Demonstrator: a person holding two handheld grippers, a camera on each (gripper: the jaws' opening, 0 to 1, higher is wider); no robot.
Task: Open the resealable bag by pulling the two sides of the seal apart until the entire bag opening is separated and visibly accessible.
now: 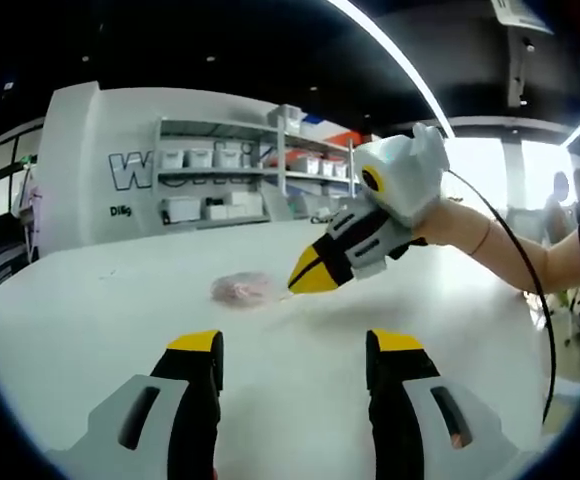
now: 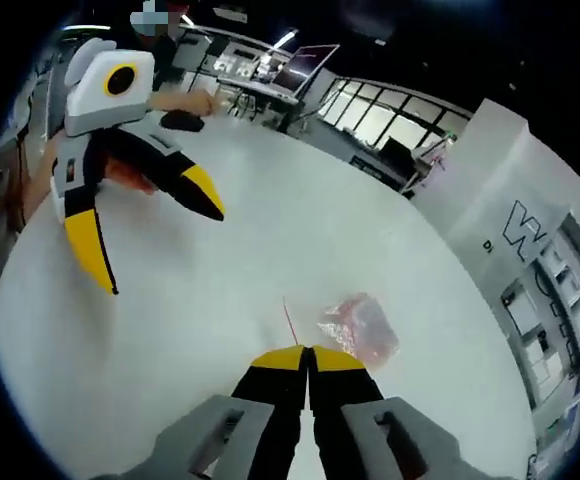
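On table: bag crumpled, long axis unclear.

my left gripper hangs with its yellow-tipped jaws spread wide apart. my right gripper has its jaws pressed together, tips touching. a bare forearm reaches in from the right behind the right gripper.

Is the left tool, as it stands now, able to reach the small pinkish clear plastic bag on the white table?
Probably yes: the left tool is open, and bare white table lies before the small pinkish clear plastic bag.
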